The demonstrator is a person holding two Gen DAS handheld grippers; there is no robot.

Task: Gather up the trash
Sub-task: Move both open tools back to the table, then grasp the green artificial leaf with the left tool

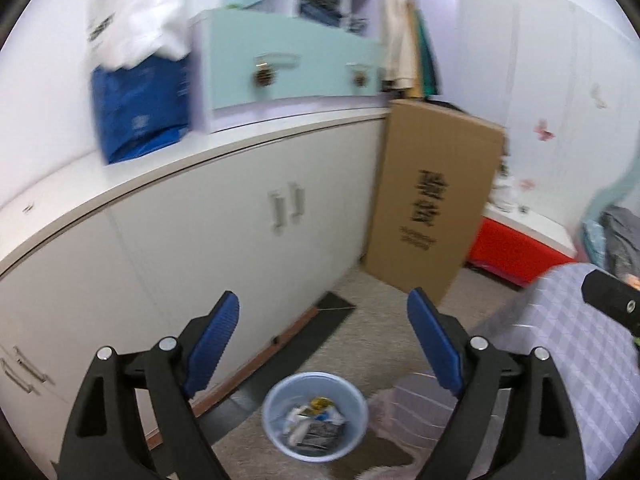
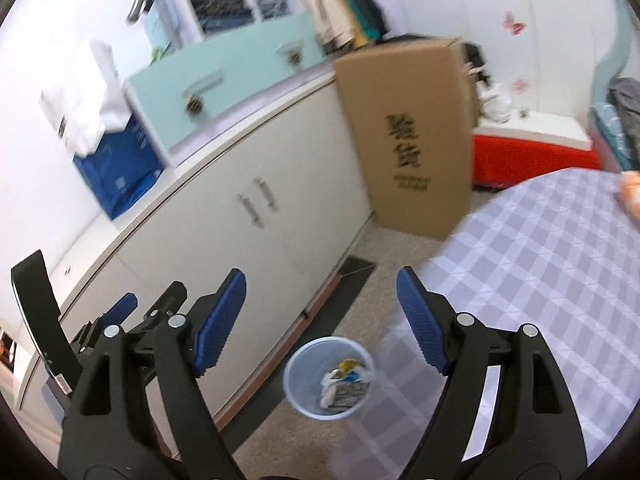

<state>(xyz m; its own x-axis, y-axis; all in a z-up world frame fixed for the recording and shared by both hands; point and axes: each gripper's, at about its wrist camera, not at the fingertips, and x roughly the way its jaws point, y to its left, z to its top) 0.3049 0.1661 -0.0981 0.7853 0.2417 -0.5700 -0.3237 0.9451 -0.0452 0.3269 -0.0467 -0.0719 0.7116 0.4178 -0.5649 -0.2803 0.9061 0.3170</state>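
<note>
A pale blue waste bin (image 1: 316, 416) stands on the floor below me, with several pieces of trash (image 1: 316, 420) inside. It also shows in the right wrist view (image 2: 329, 378), with wrappers (image 2: 344, 386) in it. My left gripper (image 1: 323, 340) is open and empty, high above the bin. My right gripper (image 2: 321, 310) is open and empty too, above the bin. The left gripper shows at the lower left of the right wrist view (image 2: 120, 312). Part of the right gripper's black body (image 1: 612, 300) shows at the right edge of the left wrist view.
A long white cabinet (image 1: 192, 248) runs along the left. A tall cardboard box (image 1: 432, 200) leans at its far end. A table with a lilac checked cloth (image 2: 540, 264) is on the right, an orange item (image 2: 630, 192) at its far edge. A red-sided platform (image 1: 516, 248) lies beyond.
</note>
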